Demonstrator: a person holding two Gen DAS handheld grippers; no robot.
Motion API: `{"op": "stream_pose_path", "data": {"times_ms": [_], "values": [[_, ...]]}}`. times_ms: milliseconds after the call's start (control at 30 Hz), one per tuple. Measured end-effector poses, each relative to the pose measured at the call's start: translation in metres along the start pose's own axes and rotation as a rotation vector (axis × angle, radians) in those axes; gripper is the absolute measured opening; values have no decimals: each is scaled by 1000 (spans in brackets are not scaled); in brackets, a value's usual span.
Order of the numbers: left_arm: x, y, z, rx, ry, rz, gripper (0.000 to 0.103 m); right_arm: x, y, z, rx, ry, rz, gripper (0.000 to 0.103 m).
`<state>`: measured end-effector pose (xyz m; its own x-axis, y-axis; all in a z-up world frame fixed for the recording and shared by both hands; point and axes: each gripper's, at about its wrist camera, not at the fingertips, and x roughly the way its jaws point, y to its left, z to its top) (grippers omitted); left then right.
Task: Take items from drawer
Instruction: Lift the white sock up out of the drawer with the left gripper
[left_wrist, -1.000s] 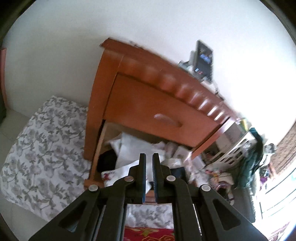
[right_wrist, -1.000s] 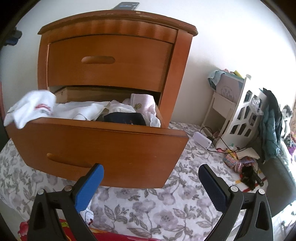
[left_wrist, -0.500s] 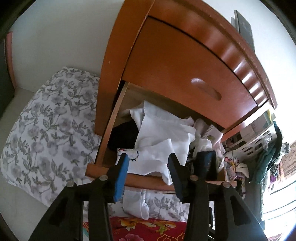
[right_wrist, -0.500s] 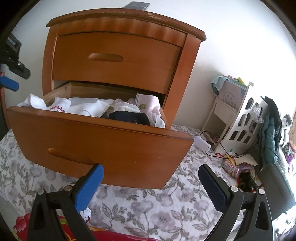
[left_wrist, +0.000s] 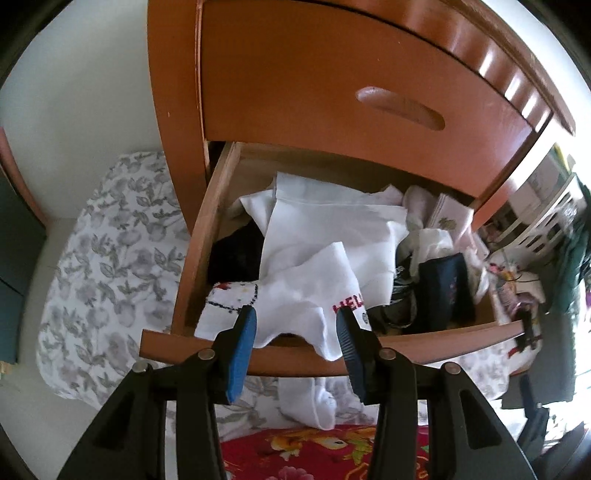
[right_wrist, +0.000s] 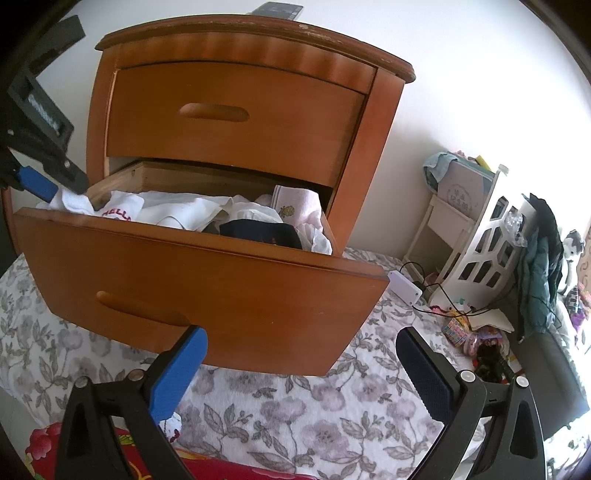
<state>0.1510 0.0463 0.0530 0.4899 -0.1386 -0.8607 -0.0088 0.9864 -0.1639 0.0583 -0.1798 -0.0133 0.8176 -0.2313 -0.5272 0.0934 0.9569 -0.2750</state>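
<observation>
Here a white garment (left_wrist: 314, 291) with red lettering droops over the front edge of the open lower drawer (left_wrist: 295, 360), right between the blue pads of the left claw (left_wrist: 295, 332), whose jaws have just been opening and stand apart without pressing it. Inside the drawer lie more white cloth (left_wrist: 332, 229), a black item (left_wrist: 236, 254) and a dark navy piece (left_wrist: 445, 291). The right claw (right_wrist: 299, 354) hangs wide open, empty, before the drawer front above the floral sheet (right_wrist: 295, 413). A white sock (left_wrist: 317, 406) lies on the sheet below.

The left wrist camera looks steeply down into the open drawer (left_wrist: 229, 354) from close above. The right one faces its front (right_wrist: 207, 280) from lower, farther back. Both share the clothes (left_wrist: 332, 236) inside.
</observation>
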Motion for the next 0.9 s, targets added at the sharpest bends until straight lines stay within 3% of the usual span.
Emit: {"op": "stream_pose_path", "data": {"times_ms": [33, 100, 200, 600, 900], "values": [[1, 0, 0, 9, -3, 20, 44, 0, 0, 0, 0, 0, 1, 103], [2, 0, -1, 20, -4, 44, 23, 0, 0, 0, 1, 0, 2, 103], [4, 6, -3, 4, -7, 40, 10, 0, 0, 0, 1, 0, 2, 103], [-5, 25, -2, -100, -52, -67, 5, 0, 0, 0, 1, 0, 2, 103], [-65, 33, 13, -133, -234, -248, 4, 0, -1, 0, 1, 1, 2, 103]]}}
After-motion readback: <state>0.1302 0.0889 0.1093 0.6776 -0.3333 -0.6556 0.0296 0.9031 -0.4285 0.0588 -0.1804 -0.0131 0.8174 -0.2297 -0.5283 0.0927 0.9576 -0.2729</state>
